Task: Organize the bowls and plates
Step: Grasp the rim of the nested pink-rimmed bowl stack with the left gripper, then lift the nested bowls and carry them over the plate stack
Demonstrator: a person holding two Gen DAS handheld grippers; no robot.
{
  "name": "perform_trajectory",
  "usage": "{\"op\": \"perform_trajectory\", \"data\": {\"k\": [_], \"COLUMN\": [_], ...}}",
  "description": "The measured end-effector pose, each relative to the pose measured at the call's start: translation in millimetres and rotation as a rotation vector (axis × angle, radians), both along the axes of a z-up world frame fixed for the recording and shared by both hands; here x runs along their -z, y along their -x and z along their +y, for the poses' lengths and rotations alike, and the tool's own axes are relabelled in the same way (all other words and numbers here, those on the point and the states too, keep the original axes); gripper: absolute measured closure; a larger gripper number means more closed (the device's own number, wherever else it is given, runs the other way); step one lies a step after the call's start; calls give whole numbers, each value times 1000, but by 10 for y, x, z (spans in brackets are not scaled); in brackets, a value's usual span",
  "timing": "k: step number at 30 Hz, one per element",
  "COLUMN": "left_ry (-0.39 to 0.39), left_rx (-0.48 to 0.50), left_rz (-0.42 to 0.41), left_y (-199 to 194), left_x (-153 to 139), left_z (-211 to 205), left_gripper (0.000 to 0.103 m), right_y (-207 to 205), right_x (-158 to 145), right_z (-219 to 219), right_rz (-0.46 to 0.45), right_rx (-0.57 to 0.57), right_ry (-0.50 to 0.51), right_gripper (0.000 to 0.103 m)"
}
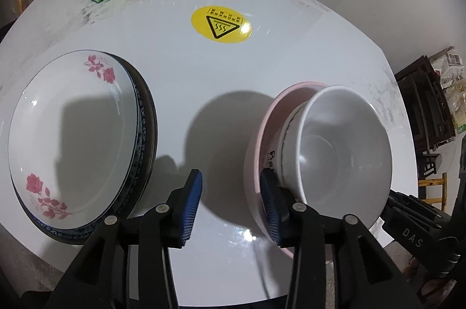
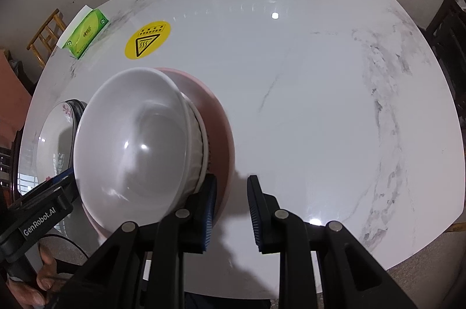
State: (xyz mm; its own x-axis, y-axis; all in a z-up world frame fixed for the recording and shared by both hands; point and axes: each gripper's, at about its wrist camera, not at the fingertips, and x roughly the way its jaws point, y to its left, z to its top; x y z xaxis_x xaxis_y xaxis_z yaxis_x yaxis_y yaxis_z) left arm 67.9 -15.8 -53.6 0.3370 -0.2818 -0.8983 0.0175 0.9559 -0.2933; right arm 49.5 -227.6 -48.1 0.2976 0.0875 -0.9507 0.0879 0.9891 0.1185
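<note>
Both grippers — left (image 1: 230,210), right (image 2: 232,214) — hang apart and empty beside the nested bowls (image 1: 343,152), plates (image 1: 72,140) stacked further left — sorting looks nearly done.

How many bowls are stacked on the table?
3 visible: the pink bowl at the bottom, a patterned bowl nested in it, and the white bowl on top. More may be hidden inside.

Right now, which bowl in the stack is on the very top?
The plain white bowl sits on top, nested above a patterned white bowl inside the pink bowl at the bottom.
</note>
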Motion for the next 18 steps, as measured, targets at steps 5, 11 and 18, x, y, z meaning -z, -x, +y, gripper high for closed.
{"op": "perform_trajectory", "data": {"k": [5, 11, 18], "left_ry": [-3, -51, -75], "left_rx": [22, 69, 73], "left_rz": [-43, -97, -113], "left_y": [12, 19, 29], "left_x": [-23, -71, -74], "left_z": [-77, -229, -250], "left_gripper": [80, 94, 95], "right_y": [15, 44, 63], "right_x": [-3, -1, -6], "right_z": [-21, -53, -37], "right_rz": [-6, -16, -32], "right_rx": [2, 8, 4], "right_ry": [-9, -22, -11], "right_gripper": [80, 81, 82]}}
